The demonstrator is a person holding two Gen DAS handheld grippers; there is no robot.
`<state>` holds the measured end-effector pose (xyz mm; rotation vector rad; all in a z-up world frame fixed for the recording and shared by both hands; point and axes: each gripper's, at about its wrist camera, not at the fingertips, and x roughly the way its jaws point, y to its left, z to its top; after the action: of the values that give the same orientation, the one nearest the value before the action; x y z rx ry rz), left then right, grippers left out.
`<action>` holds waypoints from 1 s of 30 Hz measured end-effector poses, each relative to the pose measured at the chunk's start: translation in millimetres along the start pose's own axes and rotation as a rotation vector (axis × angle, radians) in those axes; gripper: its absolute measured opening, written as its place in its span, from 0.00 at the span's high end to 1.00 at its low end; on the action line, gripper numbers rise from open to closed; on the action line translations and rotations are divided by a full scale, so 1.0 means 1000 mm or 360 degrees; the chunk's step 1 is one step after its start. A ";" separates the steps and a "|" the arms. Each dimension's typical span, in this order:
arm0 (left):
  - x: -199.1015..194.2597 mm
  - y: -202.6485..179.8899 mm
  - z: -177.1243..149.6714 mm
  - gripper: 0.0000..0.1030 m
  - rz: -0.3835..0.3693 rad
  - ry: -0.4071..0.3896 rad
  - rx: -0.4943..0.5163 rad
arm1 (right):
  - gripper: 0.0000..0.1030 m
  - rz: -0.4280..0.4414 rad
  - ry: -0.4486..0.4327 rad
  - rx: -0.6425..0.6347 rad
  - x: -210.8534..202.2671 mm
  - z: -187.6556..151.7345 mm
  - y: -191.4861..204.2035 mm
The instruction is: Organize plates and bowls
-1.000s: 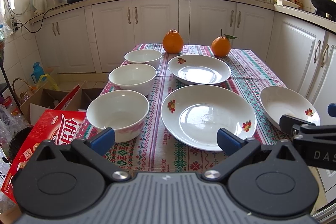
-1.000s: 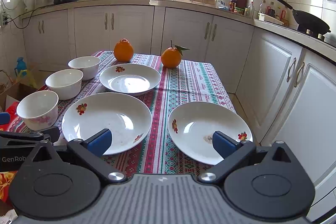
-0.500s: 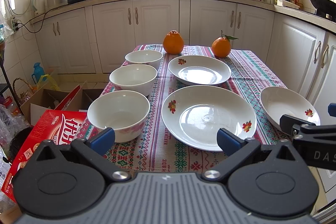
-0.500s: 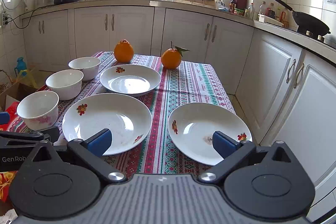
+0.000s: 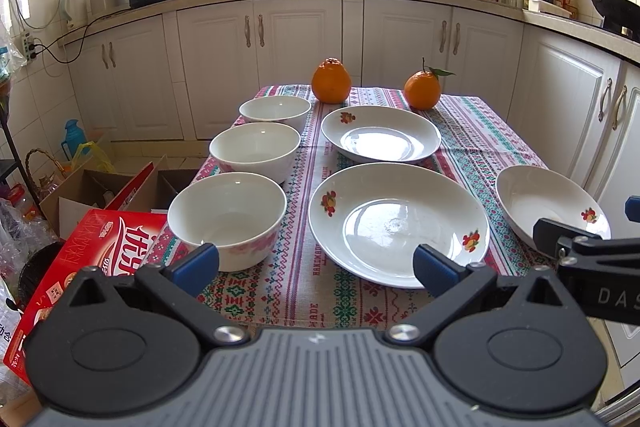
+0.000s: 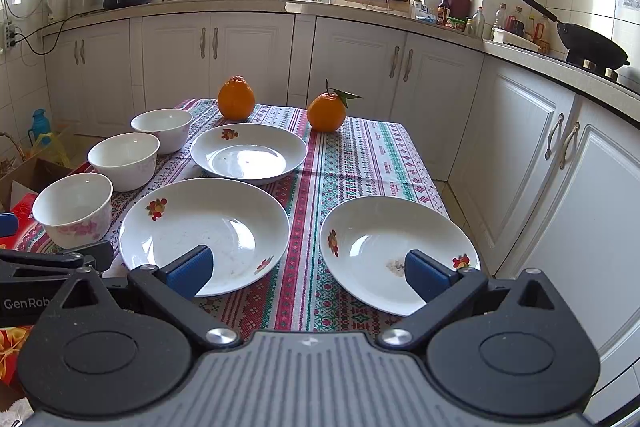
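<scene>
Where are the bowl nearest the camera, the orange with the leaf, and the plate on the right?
nearest bowl (image 5: 224,211): left wrist view, inside wall.
leafy orange (image 6: 326,113): right wrist view, middle of the fruit.
right plate (image 6: 360,227): right wrist view, bare inner rim.

White plates (image 5: 398,223) with red-fruit decals; near bowl (image 5: 226,217) white, pink florals; tablecloth (image 5: 480,131) red-green-white cross-stitch stripes.

In front of me three empty white bowls (image 5: 226,215) stand upright in a row along the desk's left edge. Beside them lie three white, flower-printed plates: the large plate (image 5: 398,223), the far plate (image 5: 380,133), and the right plate (image 6: 398,253).
</scene>
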<state>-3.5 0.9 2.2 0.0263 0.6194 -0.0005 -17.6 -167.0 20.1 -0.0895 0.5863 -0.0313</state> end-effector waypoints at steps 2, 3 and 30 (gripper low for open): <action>0.000 0.000 0.000 0.01 0.0002 -0.0001 -0.0001 | 0.00 0.0001 -0.0002 -0.0002 0.000 0.000 0.000; 0.000 0.000 0.000 0.01 0.0002 0.0000 -0.0001 | 0.00 0.0001 -0.0003 -0.0002 -0.001 0.001 0.000; 0.006 -0.008 0.025 0.01 -0.0143 -0.0098 0.0158 | 0.00 0.0082 -0.0042 -0.0039 0.005 0.006 -0.020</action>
<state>16.0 -7.6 18.7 0.0944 0.5578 -0.1185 -10.5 -186.4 24.3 -0.0982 0.5626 0.0269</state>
